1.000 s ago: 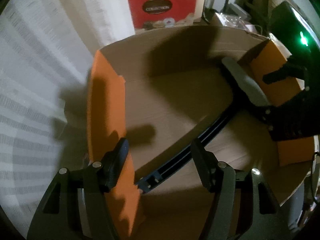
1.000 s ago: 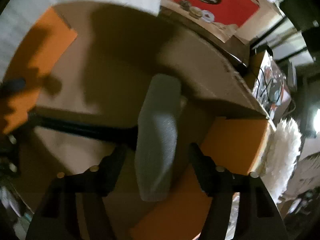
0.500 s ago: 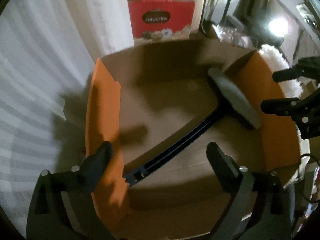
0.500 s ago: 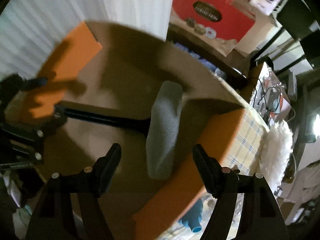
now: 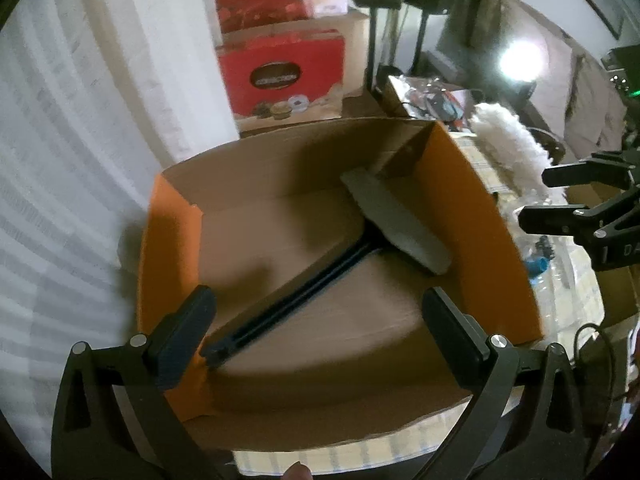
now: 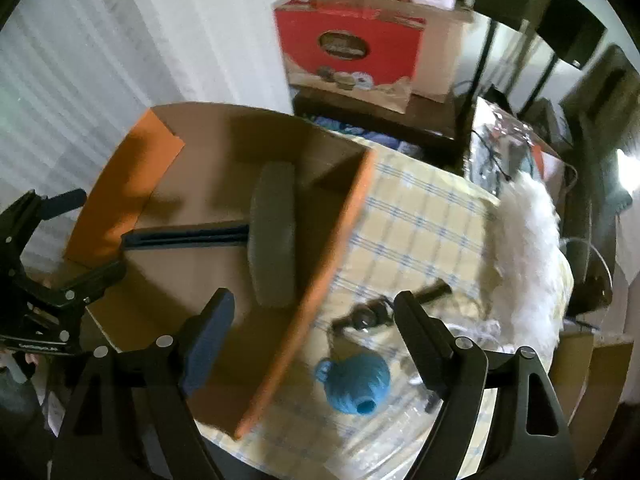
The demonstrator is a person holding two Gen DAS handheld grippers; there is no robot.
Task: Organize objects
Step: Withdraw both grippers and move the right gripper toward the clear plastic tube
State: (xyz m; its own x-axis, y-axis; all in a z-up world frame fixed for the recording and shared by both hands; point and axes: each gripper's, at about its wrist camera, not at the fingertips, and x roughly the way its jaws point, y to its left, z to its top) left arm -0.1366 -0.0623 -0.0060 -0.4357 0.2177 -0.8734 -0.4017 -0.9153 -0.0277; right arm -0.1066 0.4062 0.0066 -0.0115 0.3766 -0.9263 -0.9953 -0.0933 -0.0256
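Mop head [image 5: 394, 222] and its black handle [image 5: 296, 292] lie flat on the floor of the cardboard box [image 5: 496, 216], running from mid-frame down toward the lower left in the left wrist view. Both claws, left claw [image 5: 316, 332] and right claw [image 6: 310, 330], have just been opening and now stand wide with nothing between their jaws, so this item looks stowed. Next up is probably a loose object on the checked surface [image 6: 416, 216], such as the blue yarn ball [image 6: 356, 382] or the white fluffy duster [image 6: 528, 248], which calls for swinging a claw over it.
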